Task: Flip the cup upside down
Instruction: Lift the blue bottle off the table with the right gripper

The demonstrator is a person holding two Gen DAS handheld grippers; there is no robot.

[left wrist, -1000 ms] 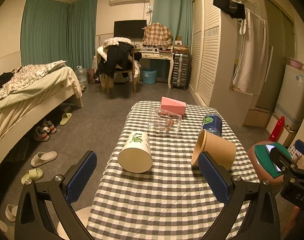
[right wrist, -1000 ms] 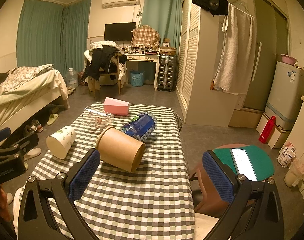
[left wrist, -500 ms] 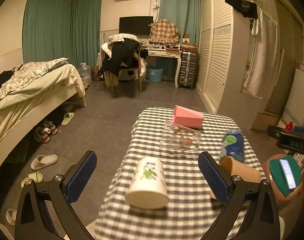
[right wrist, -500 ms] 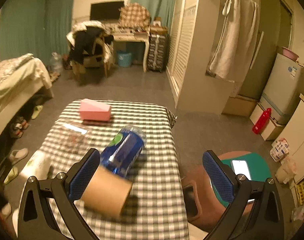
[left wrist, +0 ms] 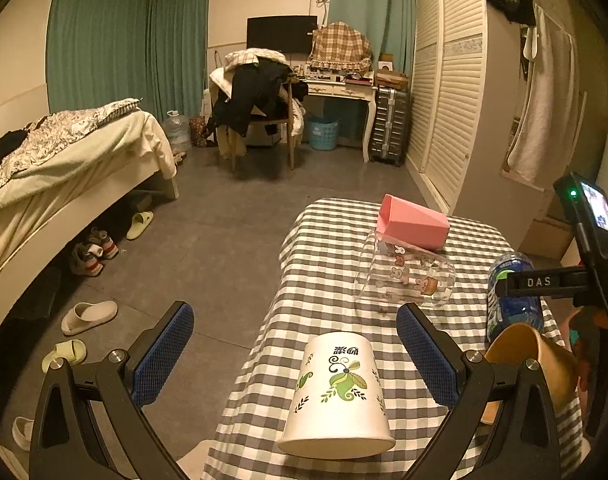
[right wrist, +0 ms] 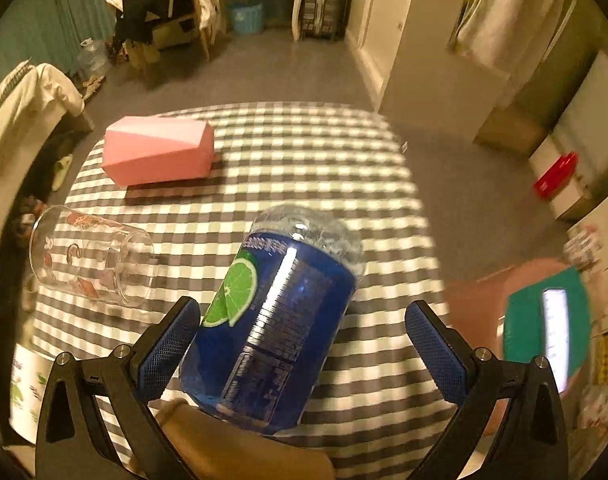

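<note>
A white paper cup with a green leaf print (left wrist: 337,396) lies on its side on the checked table, just ahead of my open left gripper (left wrist: 290,354); its edge shows in the right wrist view (right wrist: 24,396). A brown paper cup (left wrist: 531,364) lies on its side at the right, under the right gripper (right wrist: 302,354), which is open and hovers low over it (right wrist: 240,452) and the blue bottle (right wrist: 274,320). A clear glass cup (left wrist: 403,276) lies on its side farther back, also in the right wrist view (right wrist: 92,256).
A pink box (left wrist: 411,222) lies at the table's far end (right wrist: 160,152). The blue bottle (left wrist: 511,292) lies beside the brown cup. The table's left edge (left wrist: 264,336) drops to the floor. A stool with a green pad and phone (right wrist: 547,320) stands to the right.
Both grippers moved forward and down over the table. The white cup now sits closer between the left fingers; the right gripper tilted down over the blue bottle and brown cup.
</note>
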